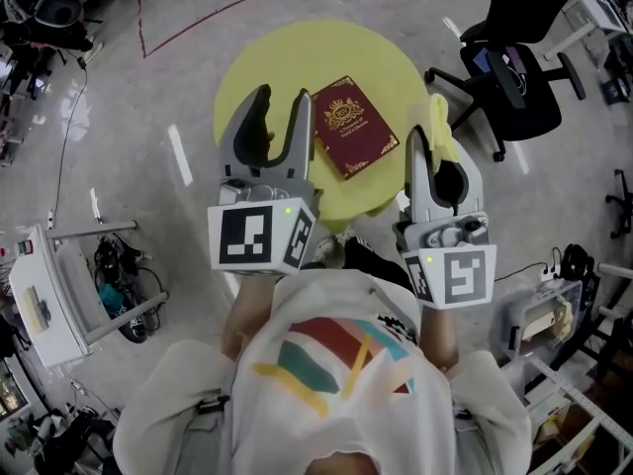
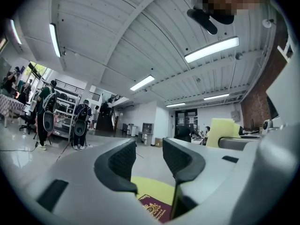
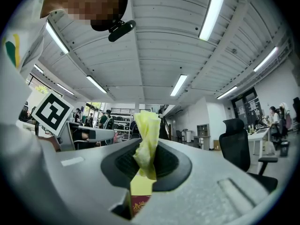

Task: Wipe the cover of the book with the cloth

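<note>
Editor: Grippers and book, head view first. What have we got?

Photographer: The maroon book [image 1: 354,127] lies cover-up on a round yellow table [image 1: 257,77]. The left gripper [image 1: 280,107] hangs just beside the book's left edge, jaws apart with nothing between them. The right gripper [image 1: 433,151] sits off the book's right corner, pinching a yellow cloth [image 1: 440,122] that is clear of the cover.

Editor: And the left gripper view?

Photographer: It shows the same gap between the pads. The book [image 2: 154,209] shows low between them, below and just ahead, not gripped.

Editor: Right gripper view?

Photographer: Its jaws are clamped on the cloth [image 3: 146,139], which stands up in a thin twist. The book [image 3: 139,205] peeks out beneath.

Editor: So wiping hasn't begun. What could spoil it?

Photographer: Nothing pins the book, as far as I can judge. A sideways stroke may drag it across the table or off the rim instead of cleaning it. The cloth is bunched and narrowly held, so hard plastic could scrape the cover, or the cloth could pull free. The left jaws could also nudge the book while steadying it.
</note>
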Available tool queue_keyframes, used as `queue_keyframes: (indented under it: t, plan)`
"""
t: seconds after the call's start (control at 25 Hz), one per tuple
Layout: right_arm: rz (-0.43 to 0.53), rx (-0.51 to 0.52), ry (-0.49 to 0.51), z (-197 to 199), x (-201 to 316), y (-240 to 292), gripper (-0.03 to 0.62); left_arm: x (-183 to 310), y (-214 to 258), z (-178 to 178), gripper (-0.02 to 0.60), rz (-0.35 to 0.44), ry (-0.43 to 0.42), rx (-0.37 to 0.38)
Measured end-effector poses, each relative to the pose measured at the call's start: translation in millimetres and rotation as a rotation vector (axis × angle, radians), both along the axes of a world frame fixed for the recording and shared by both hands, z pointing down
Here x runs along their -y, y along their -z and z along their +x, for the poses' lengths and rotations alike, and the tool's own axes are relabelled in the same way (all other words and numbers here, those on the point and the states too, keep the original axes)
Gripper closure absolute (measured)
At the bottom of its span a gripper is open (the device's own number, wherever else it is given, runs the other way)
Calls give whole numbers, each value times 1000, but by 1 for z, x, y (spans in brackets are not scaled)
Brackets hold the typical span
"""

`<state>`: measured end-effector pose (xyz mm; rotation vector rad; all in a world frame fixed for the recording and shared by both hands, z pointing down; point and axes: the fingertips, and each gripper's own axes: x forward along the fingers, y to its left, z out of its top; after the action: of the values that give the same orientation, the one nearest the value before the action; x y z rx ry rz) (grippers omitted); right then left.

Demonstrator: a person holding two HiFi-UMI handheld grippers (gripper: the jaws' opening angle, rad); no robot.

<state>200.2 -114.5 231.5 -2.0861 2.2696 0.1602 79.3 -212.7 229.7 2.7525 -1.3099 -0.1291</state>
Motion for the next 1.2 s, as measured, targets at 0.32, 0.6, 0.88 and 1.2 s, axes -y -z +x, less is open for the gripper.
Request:
queue_keyframes:
  t: [0.32,0.6,0.88,1.2]
  plan:
    - [-25,21,-20,12,0,-14,566,15,-90,21,383,-306,-25,-76]
    - [-61,40,-49,22,0,-28,566,13,-195,30,383,-627,-6,-95]
    - [-106,50,-78,34,1,-44,566,-7,-285,41,344,-871,-3,-33]
    - [-134,64,-90,41,0,-57,566,-27,-356,43,344,-1140,55,-72]
